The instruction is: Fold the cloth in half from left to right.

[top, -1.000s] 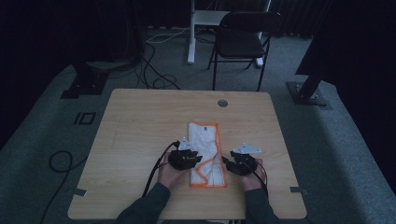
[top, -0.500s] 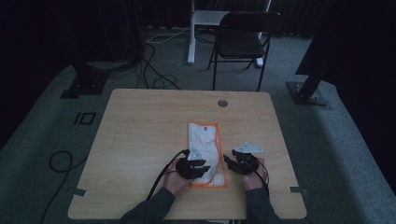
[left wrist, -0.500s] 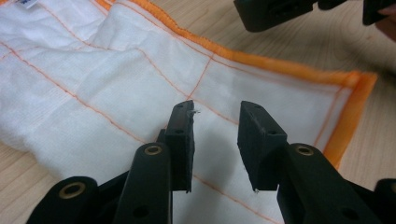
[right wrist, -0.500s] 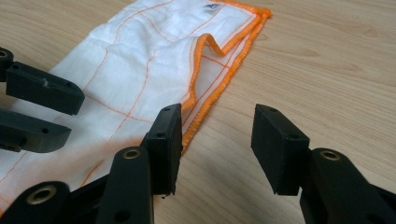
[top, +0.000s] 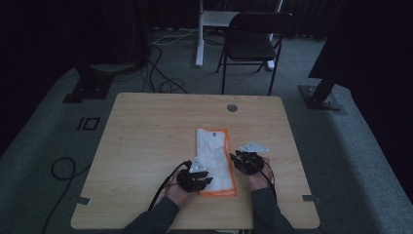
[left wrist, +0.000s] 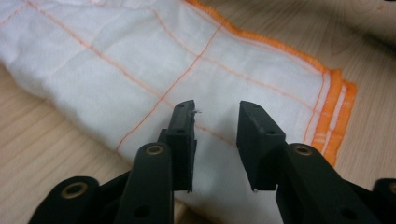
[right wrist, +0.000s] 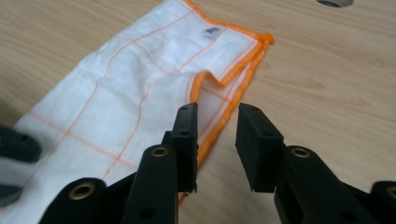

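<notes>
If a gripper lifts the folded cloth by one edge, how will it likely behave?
The cloth is probably floppy: one orange hem layer curls up. It looks thin, so likely light. Lifted by one edge, the folded layers may separate and drape.

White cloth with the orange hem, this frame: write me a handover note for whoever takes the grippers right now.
Left gripper: jaws open, over the near end of the white cloth with orange hem and thin orange grid lines, holding nothing.
Right gripper: jaws open at the cloth's right long edge, where the top layer's hem curls up; nothing gripped.
Cloth: folded into a long narrow strip, lying flat on the light wooden table, running away from the person.
Done: cloth appears folded lengthwise at least once.
Left: probably grip the near end with both grippers and fold it toward the far end; flatten the curled hem first.
</notes>
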Action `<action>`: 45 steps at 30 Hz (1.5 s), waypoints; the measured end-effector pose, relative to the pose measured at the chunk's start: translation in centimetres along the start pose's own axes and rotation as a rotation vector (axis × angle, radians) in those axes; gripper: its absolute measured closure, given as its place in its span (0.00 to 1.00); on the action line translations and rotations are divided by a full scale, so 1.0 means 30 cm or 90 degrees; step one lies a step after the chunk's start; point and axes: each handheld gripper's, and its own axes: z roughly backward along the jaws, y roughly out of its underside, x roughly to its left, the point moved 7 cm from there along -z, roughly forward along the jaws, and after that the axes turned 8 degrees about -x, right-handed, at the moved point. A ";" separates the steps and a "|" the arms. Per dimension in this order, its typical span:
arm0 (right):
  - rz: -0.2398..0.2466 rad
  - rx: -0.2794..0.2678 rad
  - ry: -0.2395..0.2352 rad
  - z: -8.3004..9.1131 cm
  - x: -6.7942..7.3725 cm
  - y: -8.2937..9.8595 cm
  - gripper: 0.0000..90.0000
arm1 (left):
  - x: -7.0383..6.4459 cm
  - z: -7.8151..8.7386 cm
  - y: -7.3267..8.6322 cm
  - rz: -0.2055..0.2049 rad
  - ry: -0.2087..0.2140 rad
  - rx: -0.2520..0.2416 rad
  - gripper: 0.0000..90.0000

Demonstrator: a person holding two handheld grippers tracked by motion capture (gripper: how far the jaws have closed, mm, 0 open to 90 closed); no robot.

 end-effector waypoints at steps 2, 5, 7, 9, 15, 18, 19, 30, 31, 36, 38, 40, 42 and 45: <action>-0.002 -0.005 -0.001 -0.021 0.000 -0.009 0.79 | 0.003 0.003 0.004 0.001 -0.001 -0.001 0.79; -0.014 -0.004 0.000 -0.051 -0.005 -0.020 0.80 | 0.005 0.011 0.012 -0.001 -0.001 0.001 0.80; -0.018 -0.003 0.002 -0.069 -0.011 -0.028 0.80 | 0.006 0.018 0.017 0.000 0.001 0.002 0.81; -0.019 -0.005 0.004 -0.086 -0.016 -0.034 0.81 | 0.008 0.027 0.023 0.001 0.002 0.003 0.82; -0.025 0.008 0.009 -0.145 -0.025 -0.035 0.81 | 0.011 0.064 0.051 0.005 0.006 0.000 0.82; -0.025 0.013 0.010 -0.172 -0.025 -0.038 0.79 | 0.011 0.079 0.062 0.008 0.005 -0.006 0.82; -0.025 0.016 0.011 -0.184 -0.026 -0.038 0.77 | 0.012 0.082 0.064 0.007 0.005 -0.008 0.82; -0.029 0.042 0.010 -0.303 -0.032 -0.052 0.75 | 0.011 0.082 0.067 0.014 0.006 -0.014 0.81; -0.029 0.044 0.006 -0.307 -0.031 -0.055 0.79 | 0.011 0.082 0.067 0.014 0.007 -0.014 0.81; -0.018 0.053 0.000 -0.320 -0.032 -0.072 0.97 | 0.007 0.081 0.066 0.017 0.004 -0.017 0.81; -0.014 0.048 0.014 -0.322 -0.039 -0.082 0.97 | 0.008 0.081 0.066 0.014 0.004 -0.016 0.81; -0.016 0.044 0.018 -0.321 -0.044 -0.087 0.97 | 0.006 0.081 0.066 0.015 0.005 -0.016 0.81; -0.016 0.037 0.024 -0.318 -0.063 -0.104 0.97 | 0.005 0.081 0.065 0.016 0.007 -0.016 0.79; -0.010 0.041 0.024 -0.320 -0.069 -0.105 0.95 | 0.004 0.081 0.065 0.017 0.008 -0.016 0.78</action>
